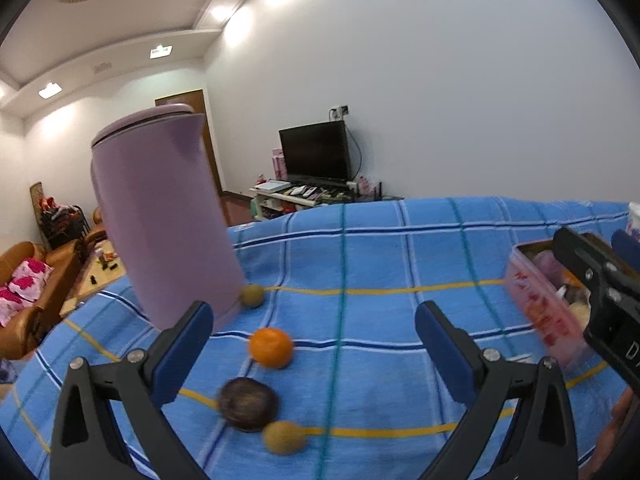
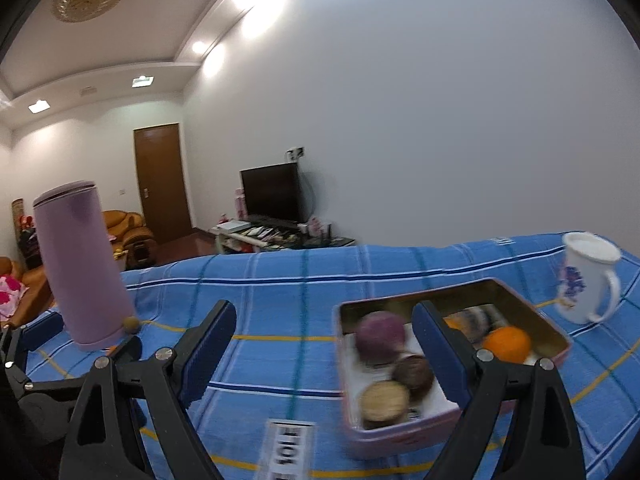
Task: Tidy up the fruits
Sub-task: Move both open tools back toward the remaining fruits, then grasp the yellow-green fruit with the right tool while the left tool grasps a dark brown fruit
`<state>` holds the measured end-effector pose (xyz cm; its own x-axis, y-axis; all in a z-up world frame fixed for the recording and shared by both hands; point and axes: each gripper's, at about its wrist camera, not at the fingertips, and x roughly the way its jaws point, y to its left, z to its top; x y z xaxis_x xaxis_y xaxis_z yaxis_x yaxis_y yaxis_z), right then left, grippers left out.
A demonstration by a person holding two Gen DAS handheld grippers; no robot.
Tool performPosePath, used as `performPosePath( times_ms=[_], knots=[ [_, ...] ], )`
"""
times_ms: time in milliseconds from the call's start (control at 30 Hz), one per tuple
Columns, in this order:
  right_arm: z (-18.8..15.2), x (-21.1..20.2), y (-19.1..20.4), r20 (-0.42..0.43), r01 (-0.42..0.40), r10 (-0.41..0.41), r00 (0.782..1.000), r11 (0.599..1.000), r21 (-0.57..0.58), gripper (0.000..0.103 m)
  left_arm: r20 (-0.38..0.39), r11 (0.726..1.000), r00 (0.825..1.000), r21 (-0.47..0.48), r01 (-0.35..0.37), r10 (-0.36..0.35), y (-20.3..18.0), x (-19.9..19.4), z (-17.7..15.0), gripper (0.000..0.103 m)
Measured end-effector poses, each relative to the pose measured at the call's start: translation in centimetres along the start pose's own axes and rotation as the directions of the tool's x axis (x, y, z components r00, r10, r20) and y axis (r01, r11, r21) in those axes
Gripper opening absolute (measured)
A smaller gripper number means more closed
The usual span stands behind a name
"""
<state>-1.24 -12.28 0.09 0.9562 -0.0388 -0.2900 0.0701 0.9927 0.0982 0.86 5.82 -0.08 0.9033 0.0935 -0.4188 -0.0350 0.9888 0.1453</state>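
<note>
Four loose fruits lie on the blue checked cloth in front of my left gripper, whose blue-padded jaws stand wide apart with nothing between them. Nearest me is a small tan fruit, touching a dark brown round one just behind it. Beyond those sits an orange, a little apart, and farther still another small tan fruit rests against the foot of a tall lilac canister.

My right gripper is also spread wide and holds nothing; its right finger hangs in front of a pink tin. Inside the tin I see a tan fruit at the near end, a dark brown one beside it, a purple one behind, and an orange fruit toward the far right; the rest inside is too blurred to name. A printed label lies on the cloth just left of the tin. Past the tin's far right corner stands a white mug with a blue flower print. Across the room is a television.
</note>
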Motion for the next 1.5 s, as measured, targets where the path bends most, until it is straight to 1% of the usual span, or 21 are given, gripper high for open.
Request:
performPosePath(
  times_ms=[100, 167, 233, 300, 400, 500, 567, 667, 733, 767, 833, 933, 1000, 1067, 1100, 1167, 1200, 1233, 1367, 1433, 1500],
  knots=[
    [-0.1, 0.7, 1.8, -0.020, -0.040, 0.040, 0.999, 0.999, -0.010, 0.091, -0.019, 1.000, 1.000, 0.007, -0.013, 0.013, 1.6, 0.5, -0.2, 0.103],
    [-0.4, 1.0, 3.0, -0.038, -0.069, 0.069, 0.997, 0.997, -0.020, 0.091, -0.047, 1.000, 0.999, -0.001, 0.002, -0.002, 3.0, 0.9, -0.1, 0.103],
    [-0.6, 1.2, 4.3, -0.064, -0.104, 0.102, 0.993, 0.994, -0.037, 0.091, -0.078, 1.000, 0.997, -0.028, 0.013, -0.015, 4.9, 1.6, 0.0, 0.103],
    [-0.9, 1.5, 5.7, -0.098, -0.152, 0.145, 0.985, 0.986, -0.063, 0.091, -0.105, 0.998, 0.994, -0.069, 0.002, -0.009, 7.2, 2.1, 0.2, 0.103],
    [-1.4, 2.0, 7.5, -0.171, -0.223, 0.205, 0.964, 0.970, -0.094, 0.091, -0.128, 0.992, 0.991, -0.114, -0.052, 0.037, 10.2, 2.6, 0.0, 0.103],
    [-1.9, 2.5, 9.0, -0.232, -0.295, 0.262, 0.937, 0.948, -0.121, 0.091, -0.129, 0.989, 0.989, -0.118, -0.092, 0.077, 12.1, 2.8, -0.2, 0.103],
    [-2.2, 2.9, 10.1, -0.270, -0.348, 0.305, 0.913, 0.929, -0.127, 0.091, -0.135, 0.986, 0.985, -0.113, -0.119, 0.103, 12.9, 3.0, -0.3, 0.103],
    [-2.9, 3.2, 11.8, -0.341, -0.432, 0.370, 0.864, 0.893, -0.126, 0.087, -0.151, 0.983, 0.981, -0.120, -0.137, 0.118, 14.0, 3.3, -0.6, 0.103],
    [-3.5, 3.5, 13.1, -0.394, -0.485, 0.402, 0.826, 0.864, -0.134, 0.075, -0.164, 0.982, 0.980, -0.132, -0.135, 0.112, 14.6, 3.4, -0.7, 0.103],
    [-3.9, 3.8, 13.9, -0.431, -0.506, 0.407, 0.805, 0.851, -0.142, 0.073, -0.169, 0.982, 0.980, -0.137, -0.133, 0.109, 14.8, 3.6, -0.8, 0.103],
    [-4.7, 4.4, 15.2, -0.499, -0.541, 0.412, 0.763, 0.828, -0.144, 0.058, -0.176, 0.981, 0.979, -0.145, -0.130, 0.104, 15.0, 3.7, -0.8, 0.103],
    [-5.2, 4.8, 16.2, -0.543, -0.567, 0.418, 0.728, 0.813, -0.134, 0.053, -0.179, 0.983, 0.979, -0.140, -0.120, 0.094, 14.7, 3.8, -0.9, 0.103],
    [-5.7, 5.2, 16.9, -0.577, -0.586, 0.417, 0.703, 0.799, -0.136, 0.046, -0.177, 0.985, 0.980, -0.126, -0.115, 0.092, 14.3, 3.8, -0.8, 0.103],
    [-6.2, 5.6, 17.5, -0.607, -0.605, 0.417, 0.676, 0.785, -0.135, 0.046, -0.176, 0.988, 0.981, -0.117, -0.104, 0.082, 14.1, 3.9, -0.8, 0.103],
    [-6.3, 5.7, 17.9, -0.621, -0.603, 0.406, 0.670, 0.785, -0.138, 0.045, -0.177, 0.989, 0.981, -0.114, -0.098, 0.077, 14.0, 3.9, -0.8, 0.103],
    [-6.3, 6.1, 18.0, -0.630, -0.595, 0.390, 0.671, 0.791, -0.143, 0.038, -0.179, 0.990, 0.981, -0.111, -0.090, 0.069, 13.8, 4.0, -0.8, 0.103],
    [-6.3, 6.3, 18.0, -0.634, -0.600, 0.394, 0.665, 0.788, -0.139, 0.035, -0.179, 0.991, 0.982, -0.105, -0.078, 0.059, 13.6, 4.0, -0.8, 0.103],
    [-6.3, 6.1, 17.9, -0.633, -0.598, 0.393, 0.667, 0.789, -0.142, 0.030, -0.180, 0.993, 0.982, -0.098, -0.068, 0.050, 13.5, 4.0, -0.8, 0.103],
    [-6.2, 5.9, 17.1, -0.626, -0.583, 0.383, 0.679, 0.799, -0.144, 0.030, -0.202, 0.997, 0.979, -0.076, 0.014, -0.029, 12.5, 4.4, -1.1, 0.103],
    [-5.7, 5.8, 16.2, -0.603, -0.564, 0.388, 0.697, 0.816, -0.126, 0.030, -0.213, 0.993, 0.972, -0.083, 0.079, -0.095, 12.0, 4.4, -1.1, 0.103],
    [-4.9, 5.6, 14.5, -0.555, -0.526, 0.391, 0.734, 0.845, -0.101, 0.030, -0.223, 0.986, 0.962, -0.088, 0.142, -0.159, 11.4, 4.5, -1.2, 0.103]
  ],
)
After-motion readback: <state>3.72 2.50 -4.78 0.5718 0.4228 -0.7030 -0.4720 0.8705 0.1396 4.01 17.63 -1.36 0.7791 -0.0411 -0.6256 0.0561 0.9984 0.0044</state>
